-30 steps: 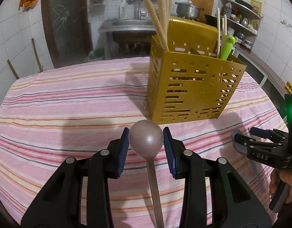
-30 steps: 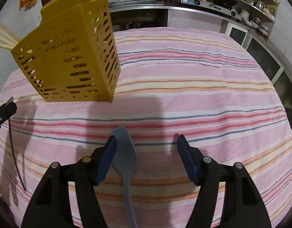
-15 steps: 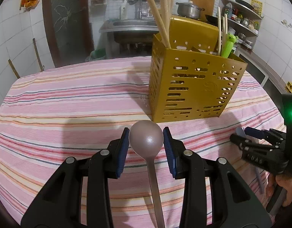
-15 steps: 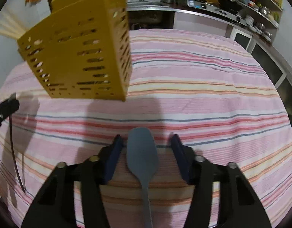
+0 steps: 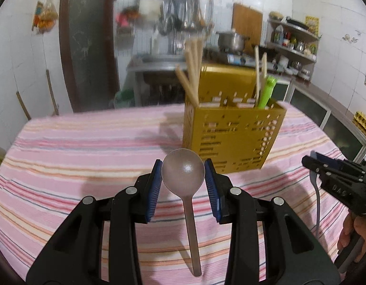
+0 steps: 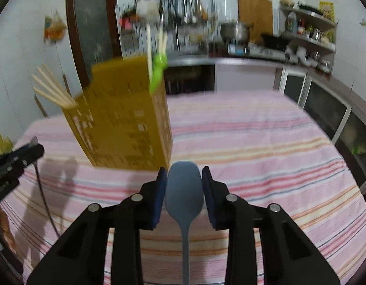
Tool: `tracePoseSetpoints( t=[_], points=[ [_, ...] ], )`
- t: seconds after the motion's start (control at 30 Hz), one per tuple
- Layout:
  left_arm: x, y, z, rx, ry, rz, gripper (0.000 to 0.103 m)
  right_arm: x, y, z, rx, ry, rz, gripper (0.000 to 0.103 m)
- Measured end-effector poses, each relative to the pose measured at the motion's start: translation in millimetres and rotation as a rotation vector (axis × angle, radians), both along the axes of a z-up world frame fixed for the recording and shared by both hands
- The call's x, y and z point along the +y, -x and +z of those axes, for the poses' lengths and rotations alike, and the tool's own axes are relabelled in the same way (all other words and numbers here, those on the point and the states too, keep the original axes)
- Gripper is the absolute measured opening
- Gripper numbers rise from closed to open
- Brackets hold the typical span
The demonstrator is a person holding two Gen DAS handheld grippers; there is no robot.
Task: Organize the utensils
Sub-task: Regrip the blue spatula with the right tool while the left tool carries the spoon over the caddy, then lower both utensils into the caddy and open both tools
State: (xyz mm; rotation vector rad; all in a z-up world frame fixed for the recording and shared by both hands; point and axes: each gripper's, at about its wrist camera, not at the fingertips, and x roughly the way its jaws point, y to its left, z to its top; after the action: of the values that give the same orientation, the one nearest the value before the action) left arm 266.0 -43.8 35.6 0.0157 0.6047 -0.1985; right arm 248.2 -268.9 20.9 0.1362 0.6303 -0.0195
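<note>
The left gripper (image 5: 183, 177) clamps a brown spoon (image 5: 183, 173) by its bowl, handle trailing toward the near side. The right gripper (image 6: 183, 185) grips a grey-blue spatula (image 6: 184, 187) the same way, both just near of the yellow utensil caddy (image 5: 232, 133) on the striped tablecloth (image 5: 87, 147).

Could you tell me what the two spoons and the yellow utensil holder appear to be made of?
Brown spoon: glossy, with one highlight; probably plastic or melamine. Blue-grey spoon: matte, glare-free; likely silicone or plastic. Yellow utensil holder: opaque moulded plastic, judging by its punched slots.
</note>
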Motion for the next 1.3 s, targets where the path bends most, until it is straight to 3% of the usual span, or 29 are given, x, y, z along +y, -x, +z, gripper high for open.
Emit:
tracePoseSetpoints(
  t=[0.27, 0.87, 1.0, 1.3],
  points=[
    [8, 16, 10, -0.076, 0.008, 0.026, 0.035, 1, 16, 16, -0.196, 0.006, -0.045, 0.031],
    [17, 27, 36, -0.206, 0.045, 0.045, 0.035, 9, 31, 45, -0.317, 0.044, -0.065, 0.031],
    [16, 30, 53, -0.242, 0.057, 0.031, 0.035, 11, 34, 58, -0.337, 0.046, -0.053, 0.031],
    [3, 18, 121, -0.386, 0.116, 0.002, 0.035, 11, 26, 119, -0.442, 0.02, -0.034, 0.031]
  ],
)
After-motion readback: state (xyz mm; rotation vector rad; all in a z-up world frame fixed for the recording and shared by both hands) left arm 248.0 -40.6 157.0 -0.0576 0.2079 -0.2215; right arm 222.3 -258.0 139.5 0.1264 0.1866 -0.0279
